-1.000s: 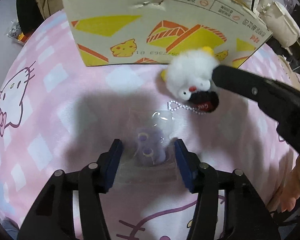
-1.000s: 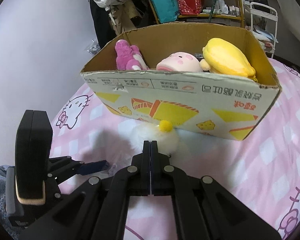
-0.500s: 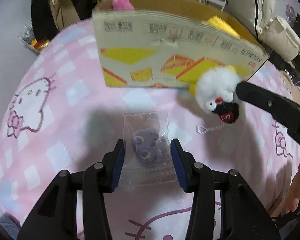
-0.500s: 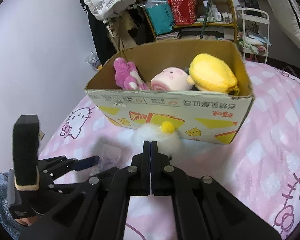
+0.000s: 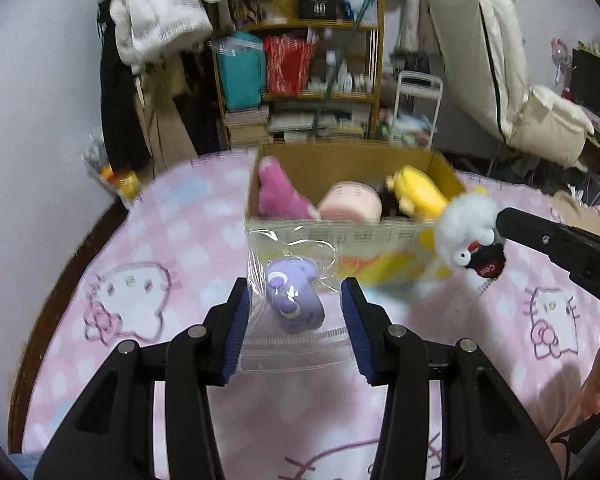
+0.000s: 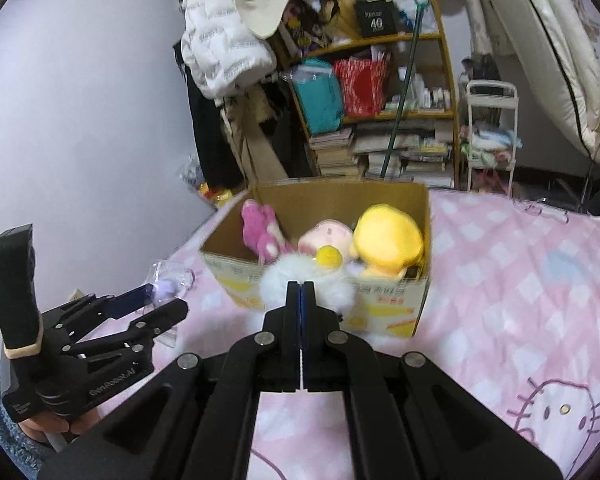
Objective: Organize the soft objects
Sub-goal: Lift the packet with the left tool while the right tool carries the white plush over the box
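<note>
Left claw [image 5: 296,312] clamped bagged purple toy [image 5: 294,294], right claw [image 6: 301,294] pinched white plush [image 6: 304,280]; box [image 5: 352,240] at 12 o'clock: clear rim before release.

left gripper [image 5: 296,312]: black, blue pads (silver screws) | right gripper [image 6: 301,292]: black

Lit evenly and softly from indoor light overhead; no harsh shadows on the pink bed cover [image 5: 188,240]. Strongly fisheye in both views, with black vignette at the corners and the shelf [image 6: 380,92] and walls bowed near the edges. Motion-blurred around the cardboard box [image 5: 352,236] and its printed front in the left wrist view; sharper on the near black linkages. Slightly glary on the clear plastic bag [image 5: 292,288], with pale highlights along its creases. Muted, a little grainy in the far clutter.
</note>
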Tool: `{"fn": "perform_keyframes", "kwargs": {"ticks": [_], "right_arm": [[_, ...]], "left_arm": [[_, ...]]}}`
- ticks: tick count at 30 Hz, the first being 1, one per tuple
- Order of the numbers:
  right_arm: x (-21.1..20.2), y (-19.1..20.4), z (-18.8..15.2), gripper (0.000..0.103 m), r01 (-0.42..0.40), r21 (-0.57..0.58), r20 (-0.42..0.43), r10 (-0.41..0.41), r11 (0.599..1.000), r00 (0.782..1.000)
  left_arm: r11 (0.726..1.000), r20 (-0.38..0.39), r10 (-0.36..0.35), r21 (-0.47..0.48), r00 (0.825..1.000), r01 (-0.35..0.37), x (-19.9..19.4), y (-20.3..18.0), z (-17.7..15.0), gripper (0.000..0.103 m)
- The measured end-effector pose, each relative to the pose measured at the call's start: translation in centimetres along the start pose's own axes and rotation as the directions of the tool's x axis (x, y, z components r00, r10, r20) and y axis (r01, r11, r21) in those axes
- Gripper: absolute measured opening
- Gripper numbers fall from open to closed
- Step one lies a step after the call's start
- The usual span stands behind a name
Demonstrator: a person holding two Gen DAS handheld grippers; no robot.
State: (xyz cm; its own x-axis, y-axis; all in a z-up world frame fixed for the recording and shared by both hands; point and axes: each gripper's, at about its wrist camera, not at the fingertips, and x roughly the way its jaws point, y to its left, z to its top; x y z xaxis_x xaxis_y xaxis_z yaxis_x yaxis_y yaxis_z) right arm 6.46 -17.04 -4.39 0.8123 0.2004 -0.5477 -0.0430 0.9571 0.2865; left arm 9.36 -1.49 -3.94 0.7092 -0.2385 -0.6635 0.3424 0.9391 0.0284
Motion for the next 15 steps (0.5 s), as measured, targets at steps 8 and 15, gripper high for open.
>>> {"fn": "perform_keyframes", "kwargs": {"ticks": [8, 15], "right_arm": [[-1.4, -0.6, 4.0, 0.001, 0.022, -0.023, 0.097, -0.020, 0.999, 0.995], [0.1, -1.2, 6.7, 0.001, 0.050, -0.093, 0.119, -0.039, 0.994, 0.992]], "left_arm": [[0.998, 0.121, 0.017, 0.058, 0.993, -0.024, -1.0, -0.4, 4.3, 0.045], [0.997, 0.171, 0.011, 0.077, 0.985, -0.024, 0.9, -0.8, 7.8, 0.045]]}}
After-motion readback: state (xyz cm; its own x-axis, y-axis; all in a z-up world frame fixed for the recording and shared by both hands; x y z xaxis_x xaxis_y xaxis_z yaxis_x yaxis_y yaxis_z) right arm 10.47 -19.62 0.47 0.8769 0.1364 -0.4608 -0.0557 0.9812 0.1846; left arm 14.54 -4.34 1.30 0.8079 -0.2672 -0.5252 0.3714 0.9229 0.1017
